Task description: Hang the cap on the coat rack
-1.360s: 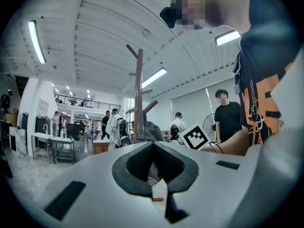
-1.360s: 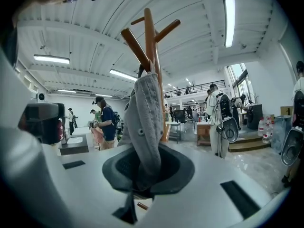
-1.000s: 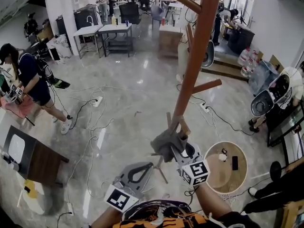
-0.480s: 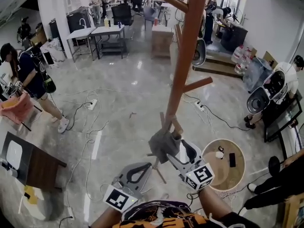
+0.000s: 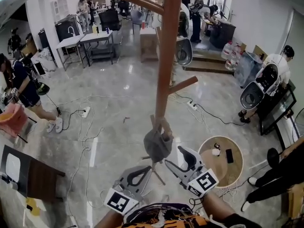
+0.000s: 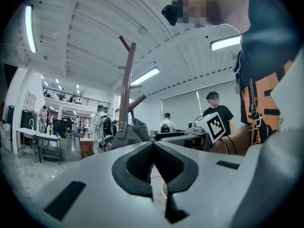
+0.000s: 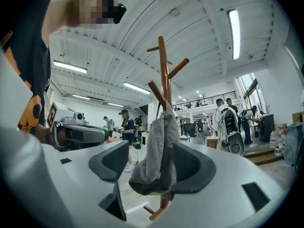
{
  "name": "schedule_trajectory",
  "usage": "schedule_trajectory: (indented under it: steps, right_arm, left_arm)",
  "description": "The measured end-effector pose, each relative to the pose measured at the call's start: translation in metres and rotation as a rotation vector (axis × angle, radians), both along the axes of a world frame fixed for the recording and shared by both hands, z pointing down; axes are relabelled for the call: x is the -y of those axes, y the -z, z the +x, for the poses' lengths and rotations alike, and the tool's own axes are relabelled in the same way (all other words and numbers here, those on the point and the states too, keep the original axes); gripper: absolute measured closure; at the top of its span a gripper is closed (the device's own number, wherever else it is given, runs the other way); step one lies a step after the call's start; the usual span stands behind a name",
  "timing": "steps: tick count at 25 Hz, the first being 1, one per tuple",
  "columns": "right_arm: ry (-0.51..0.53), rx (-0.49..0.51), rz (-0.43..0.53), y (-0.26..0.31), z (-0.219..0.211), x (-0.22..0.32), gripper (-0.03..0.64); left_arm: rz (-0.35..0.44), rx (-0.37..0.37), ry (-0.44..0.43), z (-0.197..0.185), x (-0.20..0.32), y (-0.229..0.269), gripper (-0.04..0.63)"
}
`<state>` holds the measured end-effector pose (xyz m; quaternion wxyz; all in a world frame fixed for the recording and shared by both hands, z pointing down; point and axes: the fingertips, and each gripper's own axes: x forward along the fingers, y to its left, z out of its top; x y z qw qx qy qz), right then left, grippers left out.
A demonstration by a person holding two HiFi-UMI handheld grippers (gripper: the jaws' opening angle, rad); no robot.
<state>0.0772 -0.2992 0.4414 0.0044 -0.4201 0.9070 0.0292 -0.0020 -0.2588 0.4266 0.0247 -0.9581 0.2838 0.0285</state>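
The grey cap hangs from a low peg of the brown wooden coat rack, limp and free of both grippers. My right gripper sits just below and to the right of it, open, its pads clear of the fabric. Its jaws have just been opening off the cap, then narrowing slightly. In the right gripper view the cap dangles in line with the gap of the right gripper, touching neither pad. My left gripper is shut and empty, lower left of the cap. In the left gripper view it faces the rack.
A round wooden table with small items stands to the right of the rack. Cables and power strips trail over the shiny floor. A dark table is at the left. People stand around the room's edges.
The right gripper has let go of the cap, opened and drawn back toward me. The cap now hangs alone on the peg. The left gripper has stayed put.
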Motion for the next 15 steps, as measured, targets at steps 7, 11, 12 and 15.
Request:
schedule_trajectory:
  steps: [7, 11, 12, 15]
  right_arm:
    - [0.011, 0.012, 0.004, 0.007, -0.002, -0.027, 0.415]
    - [0.018, 0.011, 0.008, 0.003, -0.002, -0.033, 0.465]
    - [0.021, 0.016, 0.014, 0.005, -0.003, -0.034, 0.482]
    - [0.022, 0.033, 0.027, 0.014, -0.006, -0.036, 0.538]
  left_arm:
    - [-0.005, 0.002, -0.045, 0.010, -0.004, -0.001, 0.571]
    - [0.004, -0.001, -0.066, 0.017, -0.004, -0.004, 0.572]
    - [0.004, -0.001, -0.069, 0.018, -0.003, -0.004, 0.572]
    - [0.003, 0.002, -0.077, 0.021, -0.002, -0.003, 0.572]
